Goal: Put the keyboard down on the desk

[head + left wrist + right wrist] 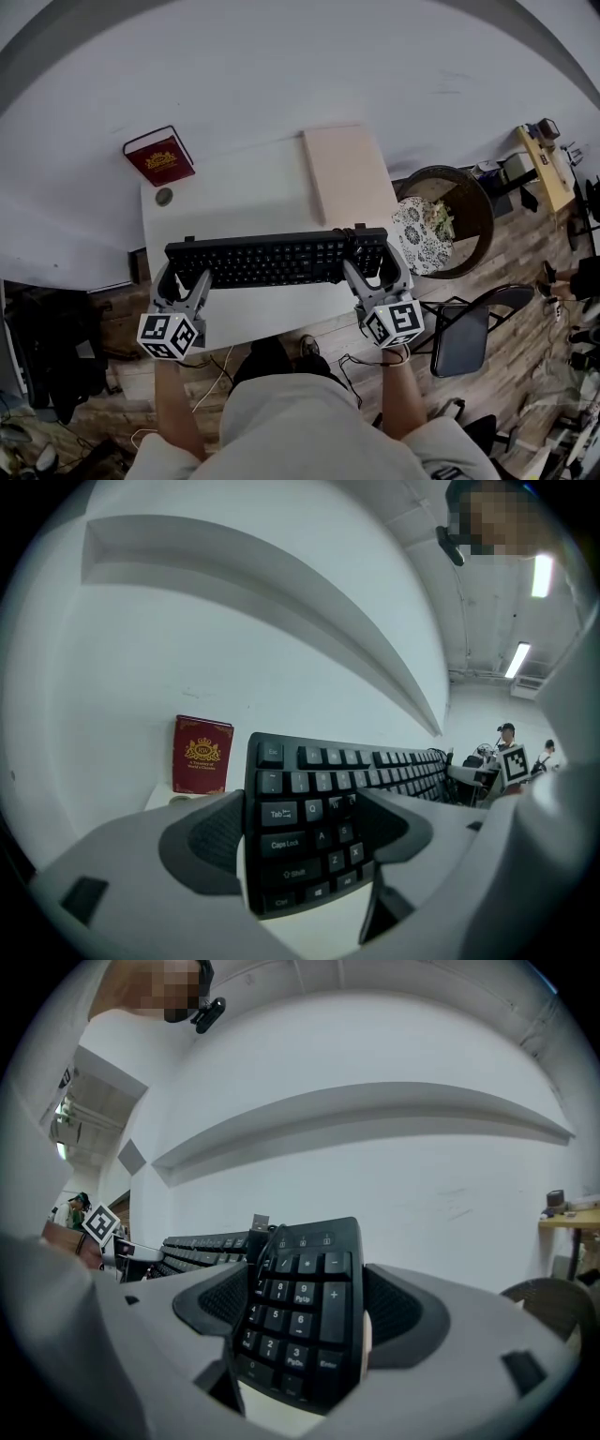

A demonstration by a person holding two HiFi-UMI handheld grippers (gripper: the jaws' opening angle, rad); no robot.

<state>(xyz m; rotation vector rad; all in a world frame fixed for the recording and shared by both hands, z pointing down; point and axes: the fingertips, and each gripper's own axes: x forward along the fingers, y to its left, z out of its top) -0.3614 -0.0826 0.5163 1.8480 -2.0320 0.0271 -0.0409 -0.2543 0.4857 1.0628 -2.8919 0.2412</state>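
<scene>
White counter (234,197) stood against a plain white wall, over wooden floor. The black keyboard (272,260) lay lengthwise above the counter's near part, carried at both ends; whether it touched the top could not be told. The left hand-held gripper (180,281) pinched the keyboard's left end, and the right hand-held gripper (377,272) pinched its number-pad end, where a cable (267,1241) with its USB plug (261,1223) lay looped on the keys. Beyond the keyboard's left end a red book (158,156) leaned at the wall, with a small round disc (164,197) near it. Beyond the right half lay a beige board (347,173). Right of the keyboard, off the counter, stood a wicker basket (469,202), a patterned cloth (420,234) and a dark chair (464,337).
</scene>
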